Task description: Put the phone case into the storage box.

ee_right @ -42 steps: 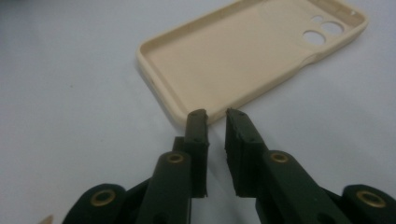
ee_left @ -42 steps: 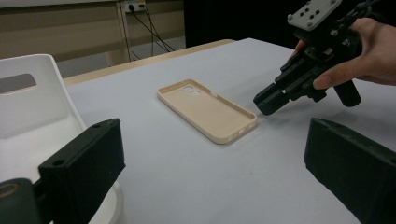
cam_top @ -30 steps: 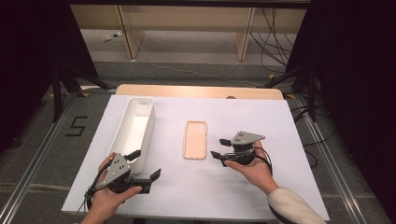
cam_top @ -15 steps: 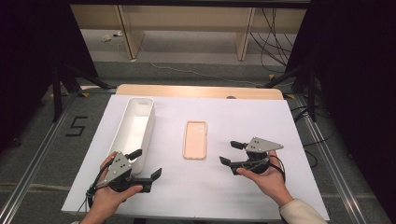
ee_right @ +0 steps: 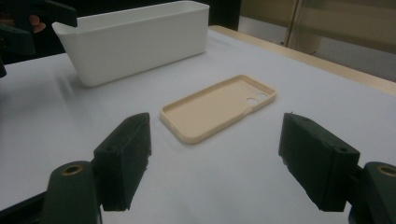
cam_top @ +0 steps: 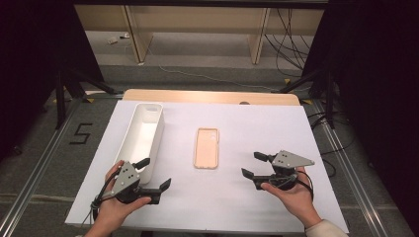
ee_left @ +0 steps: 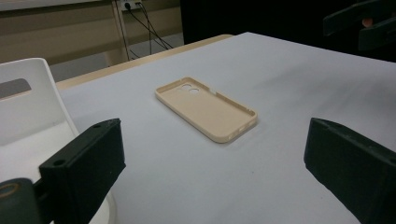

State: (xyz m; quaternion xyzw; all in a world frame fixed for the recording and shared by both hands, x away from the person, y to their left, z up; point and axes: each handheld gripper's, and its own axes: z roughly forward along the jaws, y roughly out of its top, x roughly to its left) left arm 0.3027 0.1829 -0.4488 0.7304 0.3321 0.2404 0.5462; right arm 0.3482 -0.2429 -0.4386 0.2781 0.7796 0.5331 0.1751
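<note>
The right tool (cam_top: 256, 165) has drawn back, jaws opening, from the phone case (cam_top: 206, 147).

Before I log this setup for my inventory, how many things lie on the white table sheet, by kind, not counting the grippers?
Phone case: 1, beige, lying flat with its open side up.
Bin: 1, white, long and narrow.
Total: 2
</note>
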